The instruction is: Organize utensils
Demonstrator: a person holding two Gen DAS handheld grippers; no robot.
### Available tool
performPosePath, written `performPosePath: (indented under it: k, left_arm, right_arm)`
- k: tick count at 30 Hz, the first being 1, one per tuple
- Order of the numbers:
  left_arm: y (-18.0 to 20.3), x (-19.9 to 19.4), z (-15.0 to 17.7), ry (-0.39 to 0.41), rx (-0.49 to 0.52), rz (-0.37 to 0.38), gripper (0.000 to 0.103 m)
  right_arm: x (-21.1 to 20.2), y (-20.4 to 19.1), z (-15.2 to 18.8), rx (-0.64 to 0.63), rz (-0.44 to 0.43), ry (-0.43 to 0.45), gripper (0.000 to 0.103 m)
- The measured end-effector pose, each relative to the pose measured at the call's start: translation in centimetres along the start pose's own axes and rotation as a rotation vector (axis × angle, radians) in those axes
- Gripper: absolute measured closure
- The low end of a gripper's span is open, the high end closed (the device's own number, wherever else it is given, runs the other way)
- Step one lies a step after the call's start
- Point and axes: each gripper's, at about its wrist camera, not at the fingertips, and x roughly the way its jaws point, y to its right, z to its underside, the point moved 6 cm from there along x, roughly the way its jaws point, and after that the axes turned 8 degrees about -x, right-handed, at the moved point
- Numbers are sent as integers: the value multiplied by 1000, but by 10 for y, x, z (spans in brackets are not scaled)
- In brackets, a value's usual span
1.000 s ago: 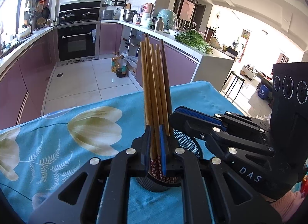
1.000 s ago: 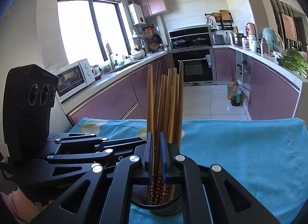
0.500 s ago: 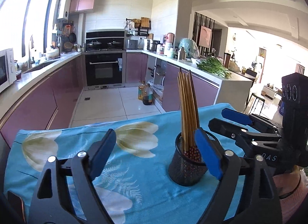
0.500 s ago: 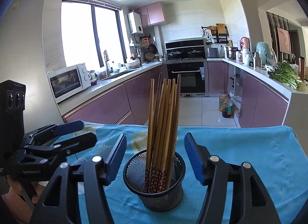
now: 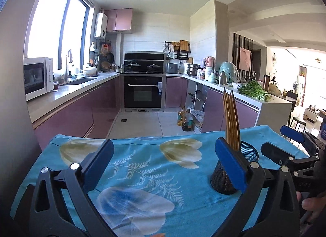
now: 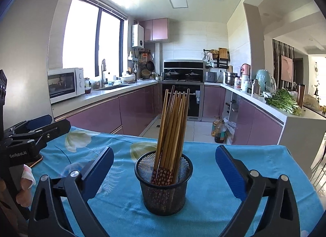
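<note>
A black mesh cup stands upright on the blue cloth, with several wooden chopsticks leaning in it. My right gripper faces it from just in front. Its jaws are opening wide, one to each side, and the pads touch nothing. In the left wrist view the cup and chopsticks stand to the right, partly behind my right-hand finger. My left gripper is opening too, with only cloth between its pads. Each gripper shows at the edge of the other's view.
A blue tablecloth with pale flowers covers the table, whose far edge drops to the kitchen floor. Purple cabinets, an oven and worktops lie beyond. A person's hand holds the left gripper's handle, above a flat copper-edged thing.
Both grippers were shut on the chopsticks in the cup. They have let go, spread wide and drawn back. The left one swung left, so the cup now sits at its right.
</note>
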Motion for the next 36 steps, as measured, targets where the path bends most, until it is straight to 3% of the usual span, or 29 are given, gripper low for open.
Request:
performPosePath:
  k: [18, 36]
  left_arm:
    - [-15, -34, -2, 81, -11, -87, 5]
    - [-7, -44, -1, 93, 8, -93, 5]
  right_arm:
    - [-20, -18, 3, -15, 31, 54, 7]
    - [-26, -18, 0, -18, 40, 63, 7]
